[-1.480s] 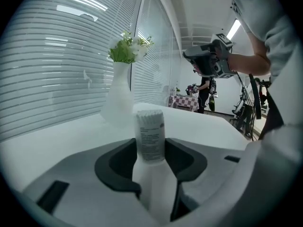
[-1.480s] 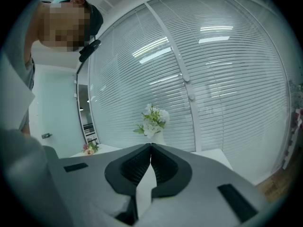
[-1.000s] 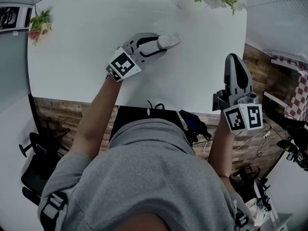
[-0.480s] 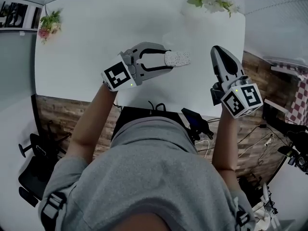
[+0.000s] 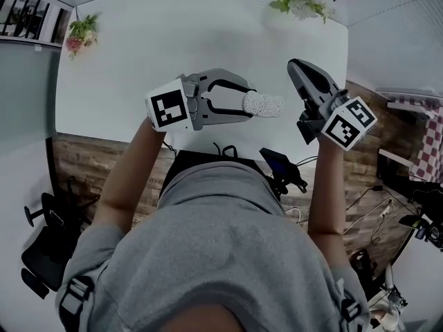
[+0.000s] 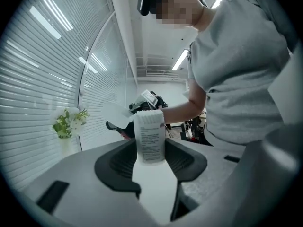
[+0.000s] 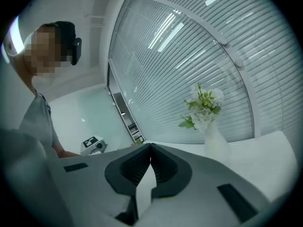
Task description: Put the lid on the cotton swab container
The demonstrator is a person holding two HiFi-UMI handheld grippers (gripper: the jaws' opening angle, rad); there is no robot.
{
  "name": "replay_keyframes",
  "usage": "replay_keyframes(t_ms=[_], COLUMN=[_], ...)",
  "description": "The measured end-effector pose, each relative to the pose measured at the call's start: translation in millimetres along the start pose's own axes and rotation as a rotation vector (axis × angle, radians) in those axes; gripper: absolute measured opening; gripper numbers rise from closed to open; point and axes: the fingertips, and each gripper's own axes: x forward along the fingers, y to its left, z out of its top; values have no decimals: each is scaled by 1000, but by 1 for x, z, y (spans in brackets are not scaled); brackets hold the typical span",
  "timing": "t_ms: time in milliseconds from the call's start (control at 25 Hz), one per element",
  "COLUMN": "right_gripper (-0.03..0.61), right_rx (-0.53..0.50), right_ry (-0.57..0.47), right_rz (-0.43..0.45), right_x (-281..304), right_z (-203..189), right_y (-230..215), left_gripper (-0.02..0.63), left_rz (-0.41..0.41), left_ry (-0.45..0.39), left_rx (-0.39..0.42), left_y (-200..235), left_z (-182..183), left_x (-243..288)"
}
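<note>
The left claw (image 5: 248, 104) squeezes the cotton swab container (image 5: 266, 105) over the counter (image 5: 173, 40), and the right claw (image 5: 296, 66) is pinched together.

This is looking like an office or lab-type rm, not a home. A big white table (image 5: 138, 61) is sitting by a glass wall w/ slatted blinds (image 7: 199, 56), and strip lights (image 6: 180, 59) are running along the ceiling. A black office chair (image 5: 41, 220) is standing on wood-look flooring (image 5: 90, 164), w/ cables (image 5: 360, 199) trailing nearby. A vase of flowers (image 7: 208, 126) is dressing the tabletop.
</note>
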Motion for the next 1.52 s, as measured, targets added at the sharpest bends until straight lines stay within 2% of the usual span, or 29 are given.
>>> replay_keyframes(t_ms=[120, 280, 880, 1080, 1320, 1520], right_gripper=[25, 25, 25, 25, 25, 25], right_rx=[25, -2, -113, -200, -286, -445], right_ry=[-12, 13, 79, 153, 160, 198], right_rz=[90, 168, 319, 383, 376, 327], right_x=[2, 1, -7, -1, -3, 1], right_z=[6, 9, 12, 1, 7, 5], right_y=[15, 35, 72, 96, 109, 116], left_gripper=[186, 186, 186, 186, 184, 184], left_rz=[-25, -40, -55, -39, -22, -5], left_ry=[20, 41, 57, 78, 22, 12], left_rx=[17, 30, 38, 18, -17, -60], left_y=[-7, -12, -10, -5, -2, 1], left_z=[4, 6, 6, -1, 8, 5], left_x=[1, -1, -1, -2, -1, -1])
